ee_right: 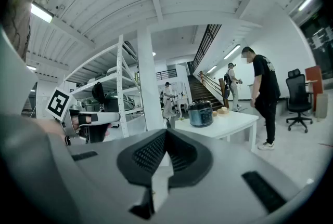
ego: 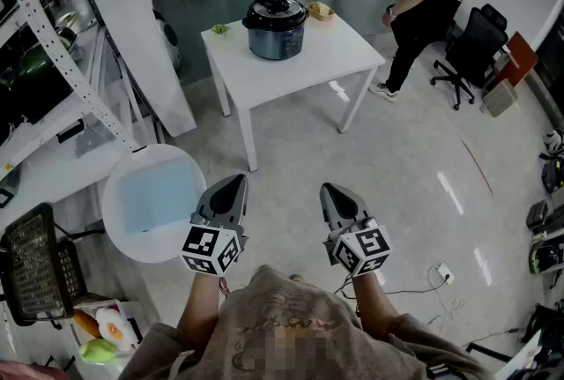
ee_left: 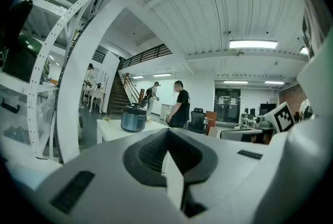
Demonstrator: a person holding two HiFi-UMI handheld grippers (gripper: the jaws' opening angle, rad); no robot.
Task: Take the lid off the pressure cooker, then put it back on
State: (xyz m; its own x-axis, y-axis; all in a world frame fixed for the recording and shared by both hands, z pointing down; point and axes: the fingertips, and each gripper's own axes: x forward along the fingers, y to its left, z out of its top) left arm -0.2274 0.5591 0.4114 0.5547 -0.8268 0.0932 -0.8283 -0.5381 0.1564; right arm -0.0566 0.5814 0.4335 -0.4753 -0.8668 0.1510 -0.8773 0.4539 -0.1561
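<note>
Currently we list, in the head view:

- One pressure cooker [ego: 276, 33], upper centre of the frame, standing on a white table [ego: 328, 61], with its lid [ego: 275, 10] seated on top.
- One left gripper [ego: 233, 184], lower centre-left, jaws clenched together with nothing between them.
- One right gripper [ego: 331, 190], lower centre-right, jaws likewise pressed together and empty.

Both grippers sit well apart from the cooker, with floor between.

We also note:

- a small basket [ego: 321, 11] on the table, just right of the cooker
- a person in black [ego: 432, 3] at the upper right, near an office chair [ego: 471, 48]
- a round white tabletop [ego: 119, 228] at the left
- metal shelving [ego: 40, 26] along the left edge

In both gripper views the cooker shows small and distant beyond the closed jaw tips.
</note>
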